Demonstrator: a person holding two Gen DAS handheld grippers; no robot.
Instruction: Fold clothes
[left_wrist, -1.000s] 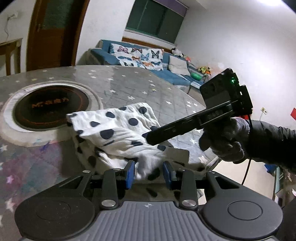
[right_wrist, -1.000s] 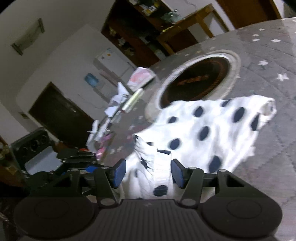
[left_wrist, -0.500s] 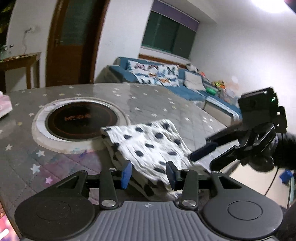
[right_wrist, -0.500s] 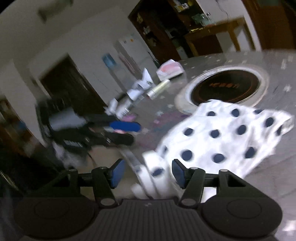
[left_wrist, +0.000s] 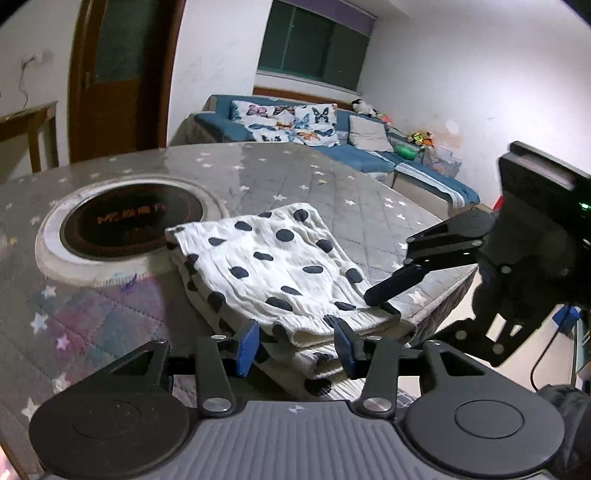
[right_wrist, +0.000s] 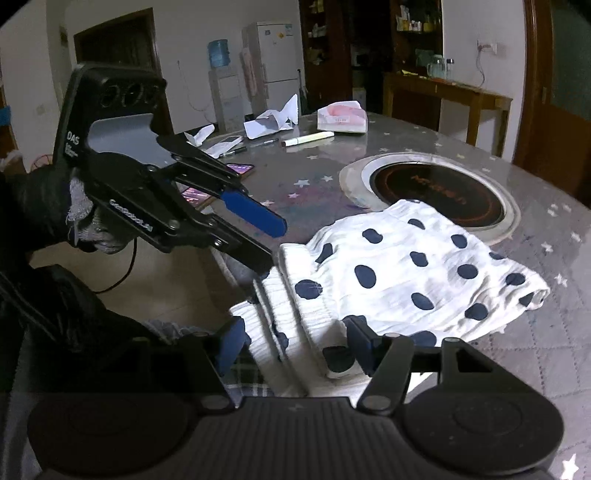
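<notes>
A white garment with dark polka dots (left_wrist: 280, 266) lies folded in layers on the round table (left_wrist: 280, 177), its ribbed hem at the near edge. It also shows in the right wrist view (right_wrist: 406, 273). My left gripper (left_wrist: 295, 349) is open and empty just short of the hem. It shows from the side in the right wrist view (right_wrist: 267, 240), jaws apart, by the garment's left corner. My right gripper (right_wrist: 293, 345) is open and empty over the hem. It shows in the left wrist view (left_wrist: 397, 275), tips at the garment's right corner.
A round black hotplate (left_wrist: 133, 221) is set into the table just behind the garment. In the right wrist view, papers (right_wrist: 273, 122), a marker (right_wrist: 308, 139) and a phone (right_wrist: 240, 169) lie on the far side of the table. A blue sofa (left_wrist: 295, 129) stands beyond the table.
Both grippers have pulled back from the garment towards the near table edge. The garment, bunched and lifted a second ago, now lies flat and folded on the table.
</notes>
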